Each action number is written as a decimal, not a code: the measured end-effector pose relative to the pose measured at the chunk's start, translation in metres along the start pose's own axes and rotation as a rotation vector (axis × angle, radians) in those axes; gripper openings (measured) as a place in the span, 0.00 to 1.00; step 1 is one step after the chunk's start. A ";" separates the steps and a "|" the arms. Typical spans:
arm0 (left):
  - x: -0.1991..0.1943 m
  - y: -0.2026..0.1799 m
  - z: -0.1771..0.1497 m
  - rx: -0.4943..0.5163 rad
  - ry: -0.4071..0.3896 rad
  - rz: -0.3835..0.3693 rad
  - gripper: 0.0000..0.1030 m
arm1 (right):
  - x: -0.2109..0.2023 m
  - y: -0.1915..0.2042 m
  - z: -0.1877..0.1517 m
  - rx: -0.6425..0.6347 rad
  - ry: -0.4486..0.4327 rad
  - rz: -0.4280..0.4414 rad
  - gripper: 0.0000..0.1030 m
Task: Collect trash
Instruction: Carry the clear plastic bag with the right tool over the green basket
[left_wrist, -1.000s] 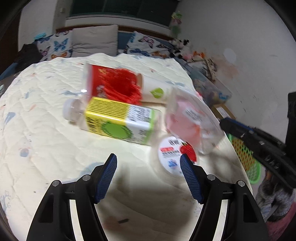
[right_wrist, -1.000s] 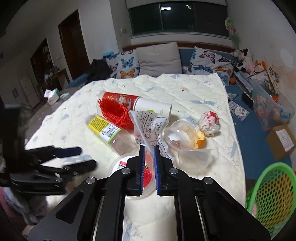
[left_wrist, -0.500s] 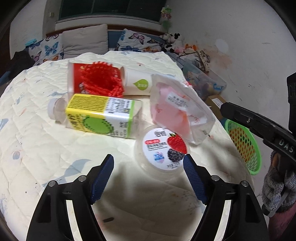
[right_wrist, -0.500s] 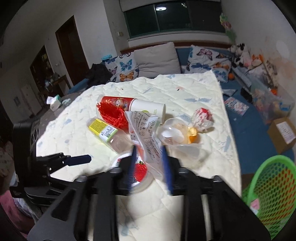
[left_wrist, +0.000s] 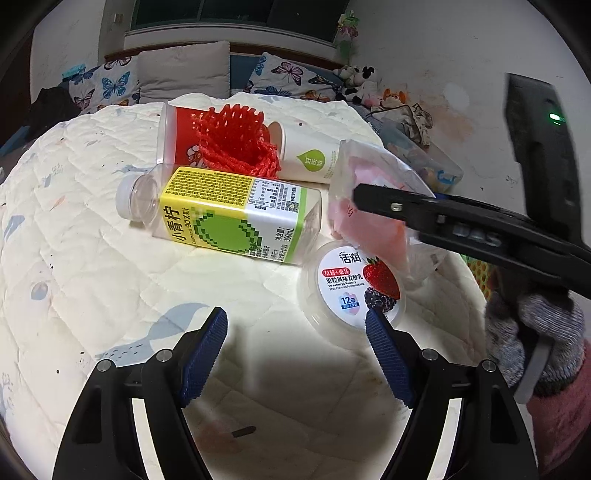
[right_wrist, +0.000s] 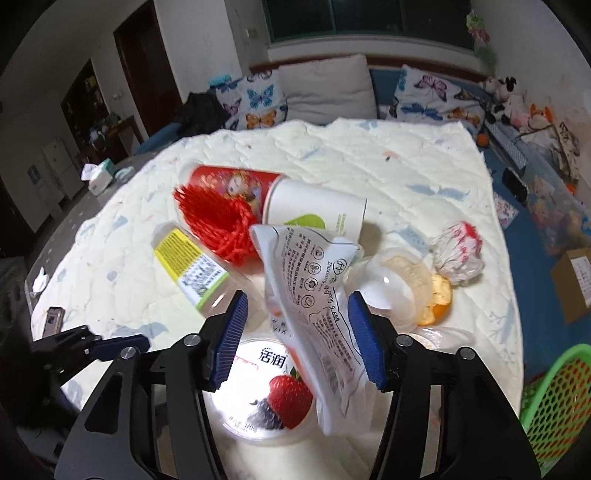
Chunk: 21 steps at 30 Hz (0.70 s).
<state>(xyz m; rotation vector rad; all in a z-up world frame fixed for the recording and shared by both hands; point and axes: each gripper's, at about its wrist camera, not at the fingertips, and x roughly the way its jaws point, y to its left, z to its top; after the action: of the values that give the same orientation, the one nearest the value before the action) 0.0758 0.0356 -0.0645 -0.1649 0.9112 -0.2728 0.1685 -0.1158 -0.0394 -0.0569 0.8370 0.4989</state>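
Note:
Trash lies on a quilted table (left_wrist: 74, 229): a clear bottle with a yellow-green label (left_wrist: 229, 218) (right_wrist: 192, 269), a red cup (left_wrist: 177, 136) with red foam netting (left_wrist: 236, 144) (right_wrist: 218, 221), a white paper cup (left_wrist: 306, 155) (right_wrist: 314, 210), a yogurt tub (left_wrist: 354, 288) (right_wrist: 266, 391), and a printed plastic wrapper (left_wrist: 369, 210) (right_wrist: 317, 302). My left gripper (left_wrist: 295, 354) is open and empty, just short of the tub. My right gripper (right_wrist: 295, 339) is open, its pads on either side of the wrapper, above the tub.
A clear plastic lid (right_wrist: 391, 284), orange peel (right_wrist: 436, 299) and a crumpled wrapper ball (right_wrist: 458, 251) lie at the table's right. A green mesh basket (right_wrist: 554, 398) stands on the floor at the right. Pillows (right_wrist: 325, 88) and toys are behind.
My right gripper opened from shut and moved in around the plastic wrapper. My left gripper shifted left, so the tub now sits by its right finger.

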 end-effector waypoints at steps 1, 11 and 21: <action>0.001 -0.002 0.000 0.008 0.002 0.000 0.72 | 0.001 0.000 0.000 0.002 0.004 0.005 0.35; 0.012 -0.030 0.002 0.130 0.022 -0.028 0.75 | -0.045 -0.005 -0.004 0.020 -0.089 0.048 0.20; 0.034 -0.054 0.009 0.209 0.043 0.000 0.82 | -0.110 -0.019 -0.023 0.074 -0.200 0.064 0.20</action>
<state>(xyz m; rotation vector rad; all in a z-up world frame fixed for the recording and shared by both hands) 0.0938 -0.0256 -0.0706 0.0341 0.9191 -0.3707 0.0992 -0.1823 0.0225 0.0876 0.6618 0.5243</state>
